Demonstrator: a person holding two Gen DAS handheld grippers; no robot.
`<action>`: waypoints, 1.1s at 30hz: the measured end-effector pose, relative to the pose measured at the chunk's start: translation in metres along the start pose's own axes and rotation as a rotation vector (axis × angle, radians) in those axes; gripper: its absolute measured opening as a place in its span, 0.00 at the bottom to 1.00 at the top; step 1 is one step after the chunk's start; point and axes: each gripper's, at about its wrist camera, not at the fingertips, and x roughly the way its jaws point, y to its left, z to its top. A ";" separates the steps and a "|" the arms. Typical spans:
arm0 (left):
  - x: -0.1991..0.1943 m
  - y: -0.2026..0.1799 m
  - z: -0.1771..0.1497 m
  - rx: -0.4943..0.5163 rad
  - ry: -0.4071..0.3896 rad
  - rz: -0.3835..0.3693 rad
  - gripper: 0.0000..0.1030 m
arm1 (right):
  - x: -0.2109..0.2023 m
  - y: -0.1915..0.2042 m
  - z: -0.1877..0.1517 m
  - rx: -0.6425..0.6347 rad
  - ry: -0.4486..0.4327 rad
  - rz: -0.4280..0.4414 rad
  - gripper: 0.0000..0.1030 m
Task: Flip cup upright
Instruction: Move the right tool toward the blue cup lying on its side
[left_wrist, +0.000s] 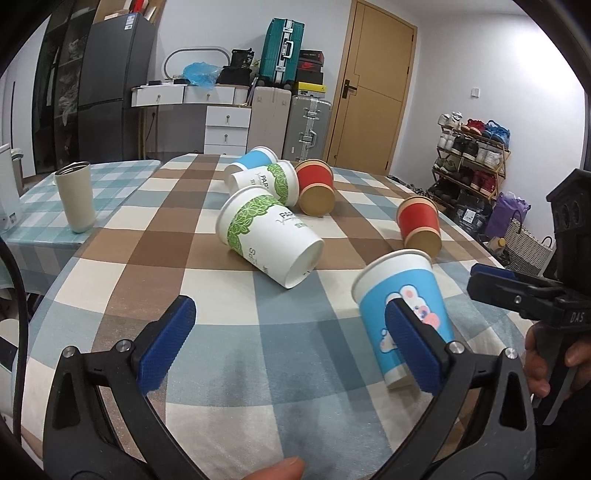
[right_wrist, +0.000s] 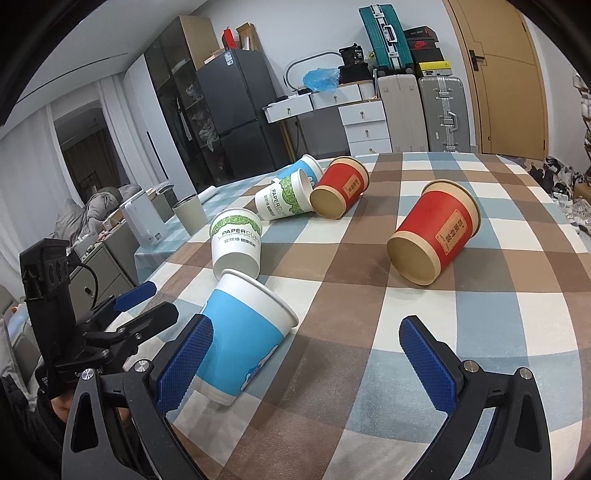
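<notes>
Blue cup (left_wrist: 402, 317) is up near the front edge of the checked table (left_wrist: 258, 369), mouth up but tipped, not sitting square as far as I can tell. It's wedged in the space between the two tools: the left gripper's (left_wrist: 291, 343) right pad looks to be against its printed side, and from the other camera the right gripper's (right_wrist: 308, 365) left pad overlaps its wall too. Whether either pad actually touches it, can't say. Both sets of tongs are spread wide apart, clamped on nothing.

What I'd worry about: the cup is empty paper, so it's light and soft. Any sideways nudge from those pads as they pull away could knock it straight back over, and it's near enough the edge that a roll might take it off the table. Squeeze it too hard and the wall just dents.

Also the white cup (left_wrist: 269, 240) and red cup (left_wrist: 421, 225) are lying on their sides close behind, so a sloppy swing could send those rolling too.
</notes>
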 end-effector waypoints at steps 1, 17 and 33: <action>0.002 0.002 0.000 -0.002 0.001 0.001 0.99 | 0.000 0.001 0.000 0.000 0.003 -0.011 1.00; 0.006 -0.001 -0.002 0.010 -0.002 0.011 0.99 | 0.009 0.017 0.009 -0.044 0.040 -0.073 1.00; 0.006 -0.001 -0.002 0.013 -0.002 0.013 0.99 | 0.028 0.032 0.018 -0.061 0.104 -0.081 1.00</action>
